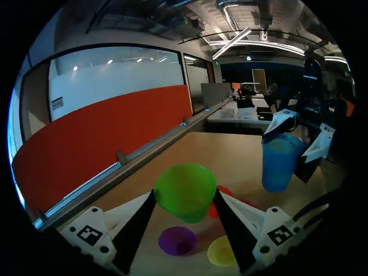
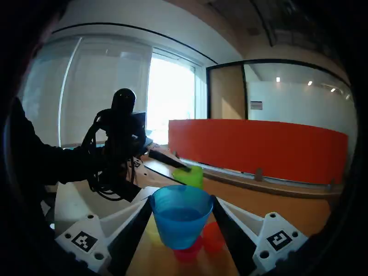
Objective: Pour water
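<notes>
The left tongs [image 1: 184, 194] gripped a green cup [image 1: 185, 184], both fingers pressing its sides, above the table [image 1: 230, 152]. The right tongs [image 2: 181, 201] likewise clamped a blue cup [image 2: 181, 232] holding water [image 2: 179, 214]. Bare tabletop lay between the 2 cups. The table's edge ran along an orange partition [image 1: 101, 133]. Below sat a purple cup [image 1: 177, 240] and a yellow cup [image 1: 222, 250], partly cut off. Red items [image 1: 212, 211] behind the green cup were hard to make out.

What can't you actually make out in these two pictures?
- Left gripper view: red cup, mostly hidden behind the green cup.
- Right gripper view: yellow cup, largely covered by the blue cup.
- Right gripper view: the person's sleeve, a dark silhouette against the bright window.
</notes>
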A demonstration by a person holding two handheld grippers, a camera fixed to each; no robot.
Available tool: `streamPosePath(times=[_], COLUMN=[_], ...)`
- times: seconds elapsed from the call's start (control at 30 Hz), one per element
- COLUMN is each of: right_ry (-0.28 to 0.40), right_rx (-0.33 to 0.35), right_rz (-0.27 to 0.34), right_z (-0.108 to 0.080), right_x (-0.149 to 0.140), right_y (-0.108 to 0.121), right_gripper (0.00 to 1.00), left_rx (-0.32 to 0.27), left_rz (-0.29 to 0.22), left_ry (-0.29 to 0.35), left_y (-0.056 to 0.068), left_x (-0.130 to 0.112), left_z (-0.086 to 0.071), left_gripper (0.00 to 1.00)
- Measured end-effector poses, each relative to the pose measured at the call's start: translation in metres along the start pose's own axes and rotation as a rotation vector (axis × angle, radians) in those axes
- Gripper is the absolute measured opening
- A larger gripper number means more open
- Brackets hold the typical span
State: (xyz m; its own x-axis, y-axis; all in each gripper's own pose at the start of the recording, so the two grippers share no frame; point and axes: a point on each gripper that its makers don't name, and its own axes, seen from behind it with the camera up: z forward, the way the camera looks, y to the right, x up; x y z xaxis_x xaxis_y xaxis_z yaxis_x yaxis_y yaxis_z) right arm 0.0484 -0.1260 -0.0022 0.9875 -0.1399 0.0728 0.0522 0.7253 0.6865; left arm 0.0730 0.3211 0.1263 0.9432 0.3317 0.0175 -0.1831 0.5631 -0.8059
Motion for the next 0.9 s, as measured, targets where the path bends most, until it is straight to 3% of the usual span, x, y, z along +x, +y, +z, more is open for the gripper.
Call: streamPosePath(times=[0.27, 0.47, 0.9], right_ry=[0.011, 0.018, 0.028], right_rx=[-0.003, -0.004, 0.007], right_rz=[0.006, 0.009, 0.001], right_z=[-0.003, -0.005, -0.005], right_x=[0.006, 0.009, 0.013], right_y=[-0.011, -0.016, -0.032], right_gripper=[0.93, 0.93, 0.93], left_rx=[0.009, 0.011, 0.031], left_rz=[-0.063, -0.126, -0.139], left_ry=[0.09, 0.123, 0.176], left_y=[0.005, 0.006, 0.019], left_x=[0.014, 0.013, 0.013], left_z=[-0.023, -0.034, -0.065], left_gripper=[0.89, 0.89, 0.88])
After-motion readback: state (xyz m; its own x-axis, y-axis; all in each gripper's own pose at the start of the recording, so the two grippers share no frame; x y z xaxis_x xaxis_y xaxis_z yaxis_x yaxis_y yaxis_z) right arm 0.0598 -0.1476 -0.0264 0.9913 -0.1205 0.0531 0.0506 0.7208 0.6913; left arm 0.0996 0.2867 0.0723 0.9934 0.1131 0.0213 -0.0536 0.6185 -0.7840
